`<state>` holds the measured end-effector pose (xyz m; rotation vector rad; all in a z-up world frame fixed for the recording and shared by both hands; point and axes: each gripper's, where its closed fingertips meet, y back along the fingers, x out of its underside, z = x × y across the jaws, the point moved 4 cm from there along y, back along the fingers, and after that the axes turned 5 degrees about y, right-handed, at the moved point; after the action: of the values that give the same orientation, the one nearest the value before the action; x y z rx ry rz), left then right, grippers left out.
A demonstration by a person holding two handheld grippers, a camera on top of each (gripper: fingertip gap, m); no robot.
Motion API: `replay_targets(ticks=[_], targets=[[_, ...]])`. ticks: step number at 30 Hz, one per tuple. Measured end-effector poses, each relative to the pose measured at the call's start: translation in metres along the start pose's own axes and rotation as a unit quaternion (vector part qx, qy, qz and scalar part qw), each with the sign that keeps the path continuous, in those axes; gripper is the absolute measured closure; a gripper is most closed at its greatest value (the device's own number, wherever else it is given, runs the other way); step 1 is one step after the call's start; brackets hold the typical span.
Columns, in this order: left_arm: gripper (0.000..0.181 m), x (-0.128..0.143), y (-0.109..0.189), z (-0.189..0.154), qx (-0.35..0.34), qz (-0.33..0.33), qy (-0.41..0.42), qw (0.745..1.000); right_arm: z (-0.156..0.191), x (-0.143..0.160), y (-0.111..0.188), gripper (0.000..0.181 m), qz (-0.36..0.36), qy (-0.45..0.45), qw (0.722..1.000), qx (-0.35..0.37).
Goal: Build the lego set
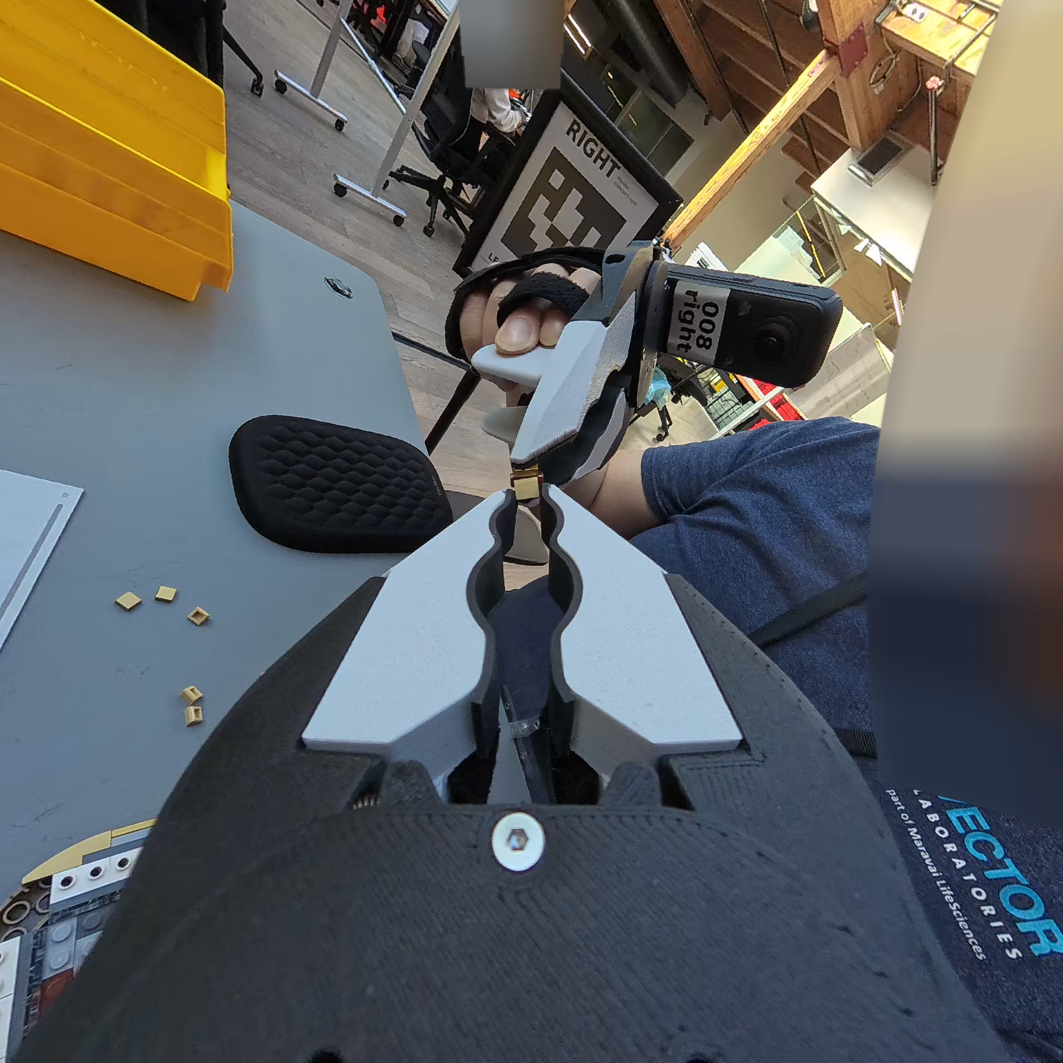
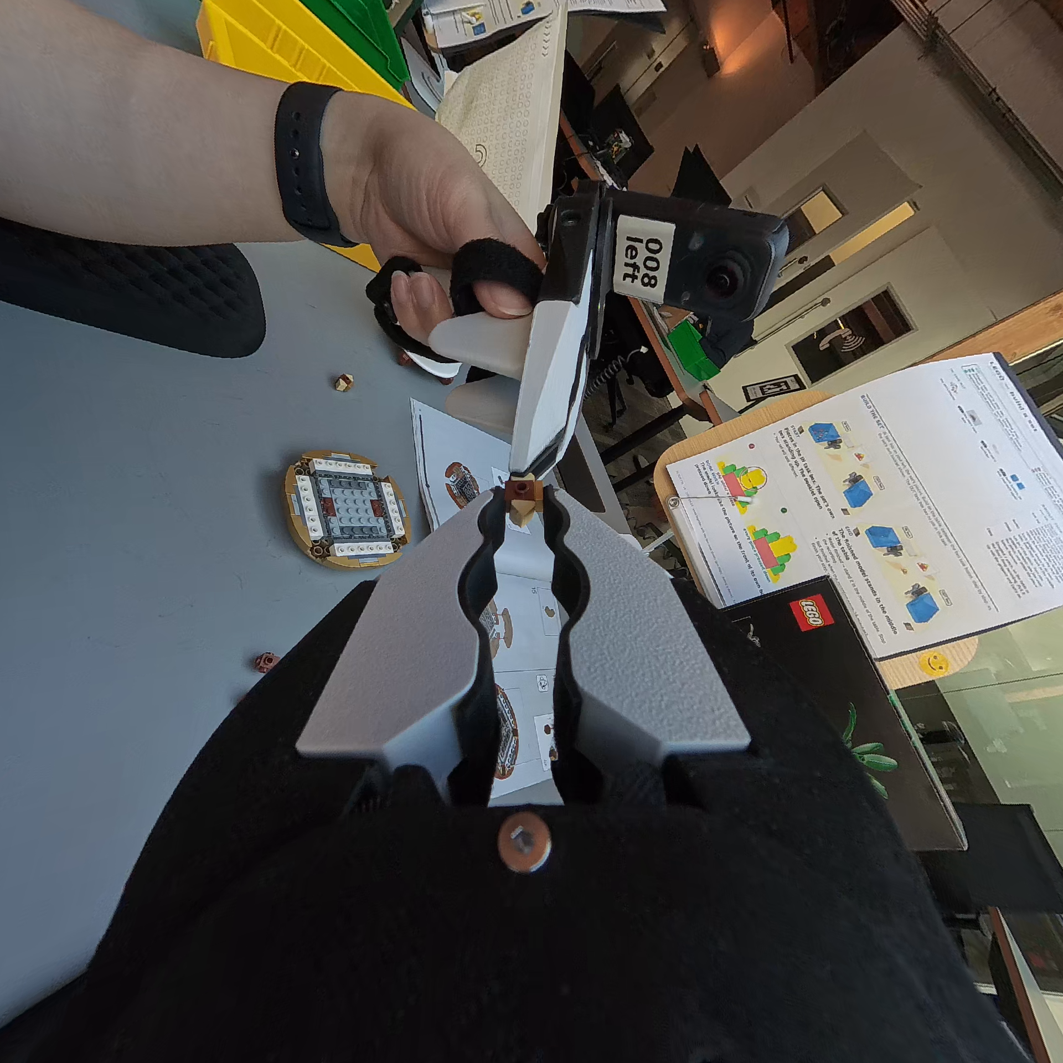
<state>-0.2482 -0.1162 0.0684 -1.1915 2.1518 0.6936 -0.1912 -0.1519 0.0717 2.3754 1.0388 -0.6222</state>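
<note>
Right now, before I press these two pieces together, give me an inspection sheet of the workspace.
Surface: grey table, mostly bare.
Job's things: round tan and grey lego base on the table; tan piece and brown piece meet in the air; instruction booklet open.
Clutter: loose small tan tiles; black wrist rest; yellow bins; black lego box.
Grippers: left gripper shut on the tan piece; right gripper shut on the brown piece, tips facing.
Cables: nothing seen.
Surroundings: office chairs, wooden beams, an instruction sheet on a stand.
</note>
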Motion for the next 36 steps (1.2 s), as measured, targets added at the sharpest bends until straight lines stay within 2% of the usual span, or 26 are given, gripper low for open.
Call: replay_targets(ticks=[7, 28, 36], targets=[[0.176, 0.0019, -0.0009, 0.0014, -0.012, 0.009, -0.011, 1.000, 0.0022, 0.0018, -0.0002, 0.169, 0.005, -0.003, 1.000, -0.006], [0.176, 0.0074, -0.0051, -0.0044, -0.028, 0.041, -0.077, 0.996, 0.0053, -0.0002, 0.0044, 0.169, -0.015, -0.088, 0.994, -0.058], [0.175, 0.0033, -0.0043, -0.0074, 0.036, 0.017, -0.015, 0.999, 0.0011, -0.0064, 0.0083, 0.169, -0.036, -0.059, 0.997, -0.038]])
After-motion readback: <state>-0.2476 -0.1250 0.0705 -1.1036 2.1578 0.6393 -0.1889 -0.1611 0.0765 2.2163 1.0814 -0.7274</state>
